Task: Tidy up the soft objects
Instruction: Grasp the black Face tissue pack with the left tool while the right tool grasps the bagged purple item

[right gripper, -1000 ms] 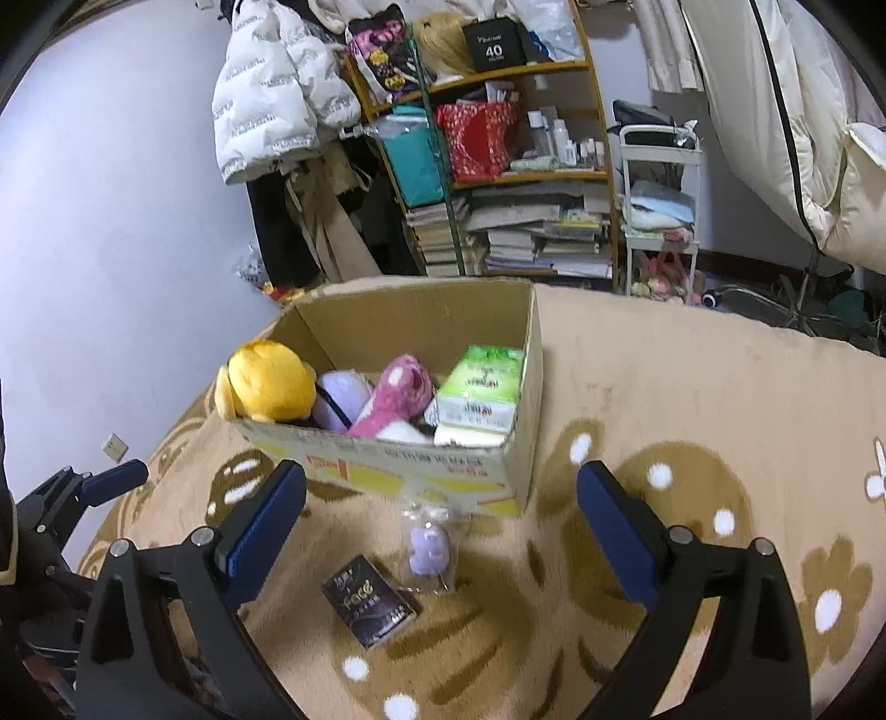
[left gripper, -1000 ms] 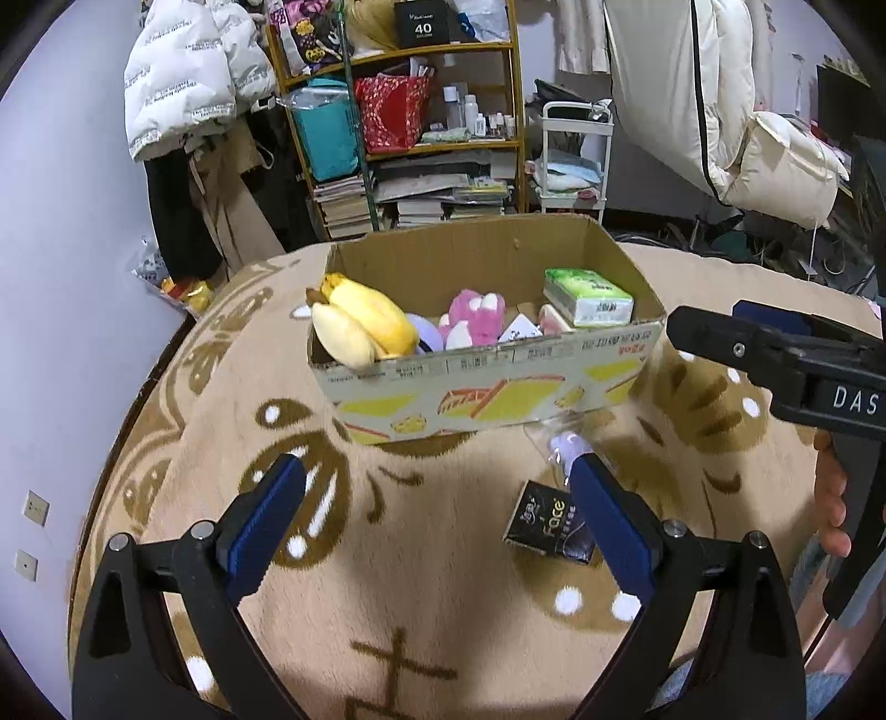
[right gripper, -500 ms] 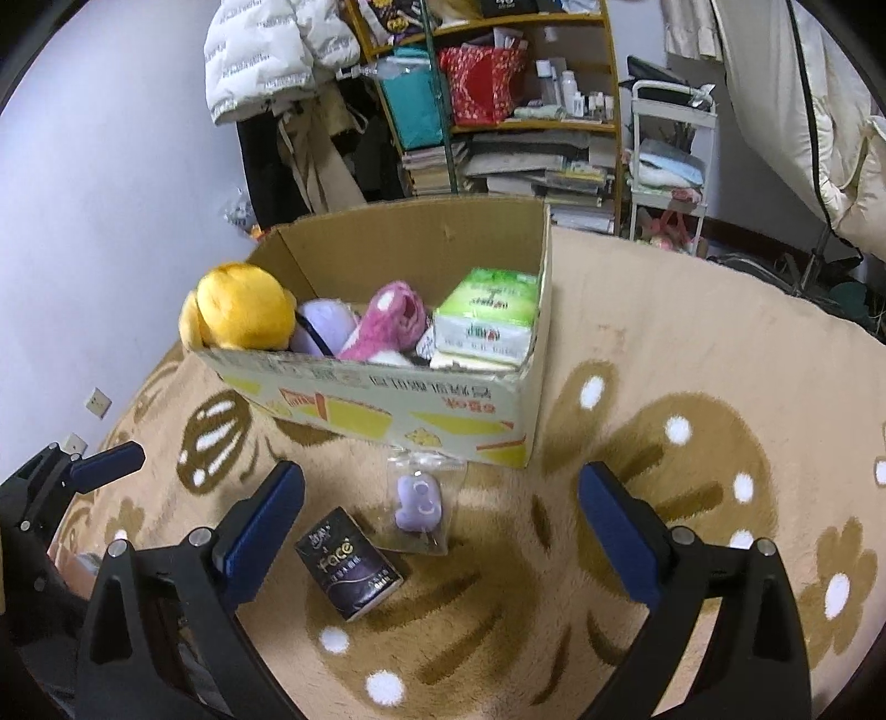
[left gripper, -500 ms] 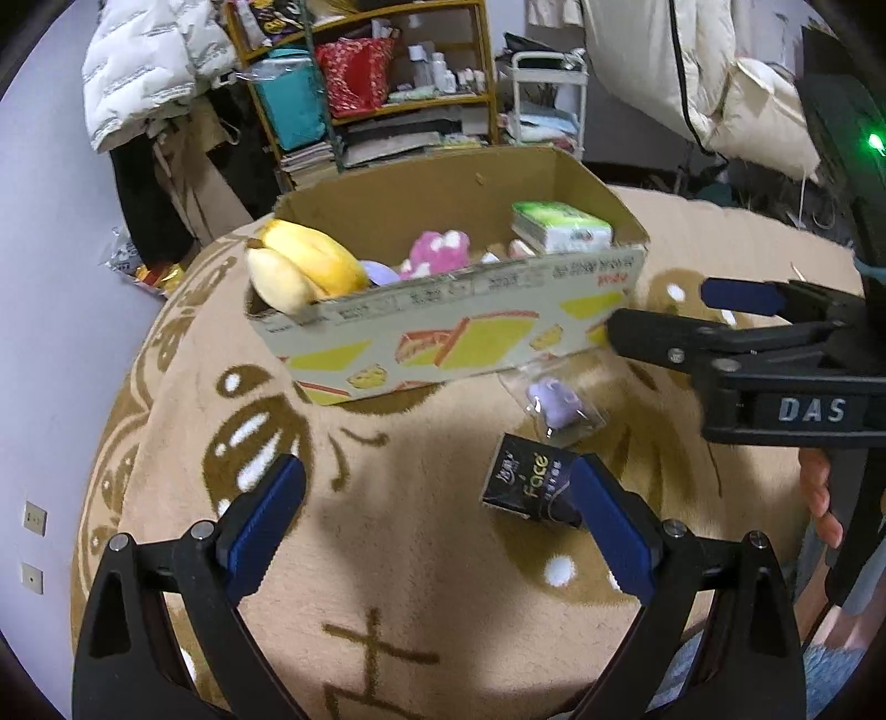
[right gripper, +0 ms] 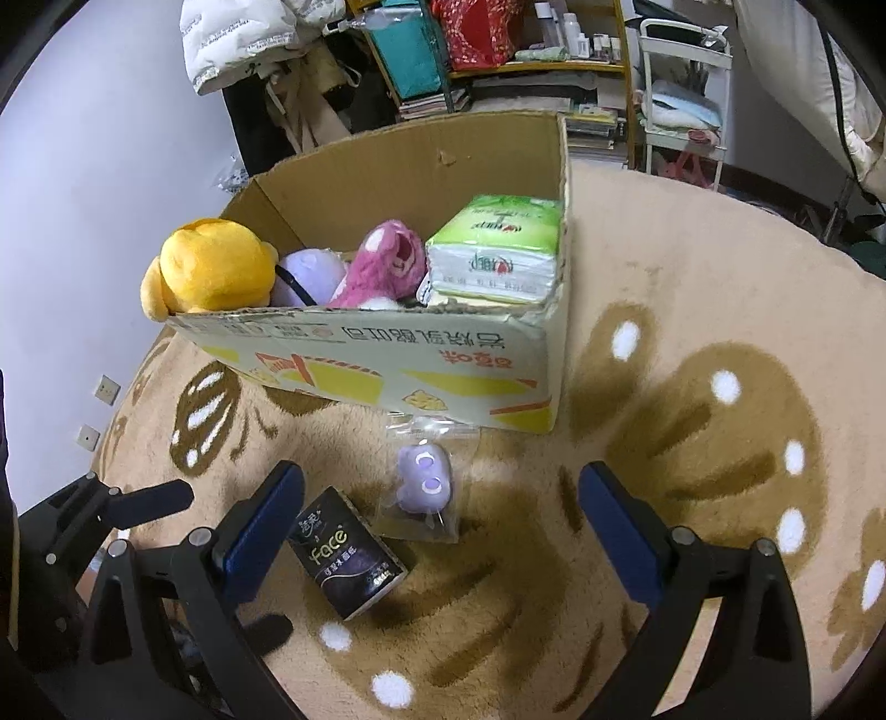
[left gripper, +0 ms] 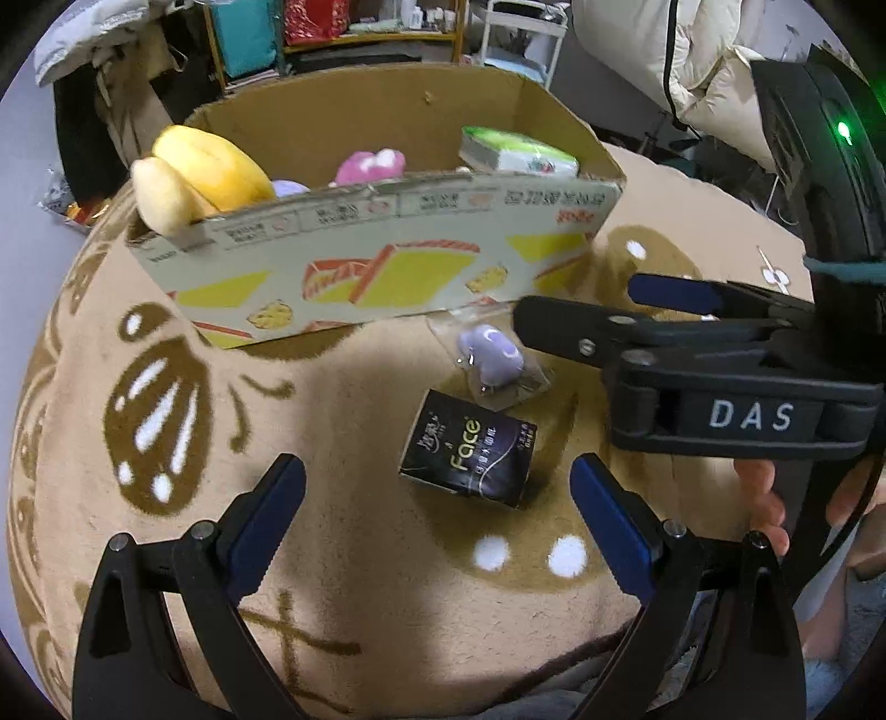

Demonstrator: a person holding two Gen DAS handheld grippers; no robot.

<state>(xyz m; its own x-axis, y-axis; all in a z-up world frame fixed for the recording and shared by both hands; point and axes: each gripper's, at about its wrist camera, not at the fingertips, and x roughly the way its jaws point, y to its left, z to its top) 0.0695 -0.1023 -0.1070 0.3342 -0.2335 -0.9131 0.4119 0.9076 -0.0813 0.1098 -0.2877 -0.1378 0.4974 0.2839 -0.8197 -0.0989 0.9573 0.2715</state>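
Observation:
A black "Face" tissue pack [left gripper: 469, 448] [right gripper: 348, 554] lies on the beige rug. A purple soft toy in a clear bag [left gripper: 490, 357] [right gripper: 423, 482] lies just beyond it, in front of a cardboard box [left gripper: 376, 266] [right gripper: 387, 371]. The box holds a yellow plush [right gripper: 213, 271], a pink plush [right gripper: 390, 260], a lilac plush [right gripper: 310, 274] and a green tissue pack [right gripper: 495, 249]. My left gripper [left gripper: 437, 498] is open, low over the black pack. My right gripper [right gripper: 440, 509] is open, low over the bagged toy, and shows in the left wrist view [left gripper: 576, 310].
The round beige rug [right gripper: 692, 310] with brown patterns covers the surface. Behind the box stand a cluttered shelf [right gripper: 498, 50], a white trolley [right gripper: 686, 94], hanging coats and a white duvet [left gripper: 714, 83]. A wall with sockets is on the left.
Both open grippers have come down and forward toward the rug. The black pack and the bagged toy now sit between their fingers. Nothing was picked up.

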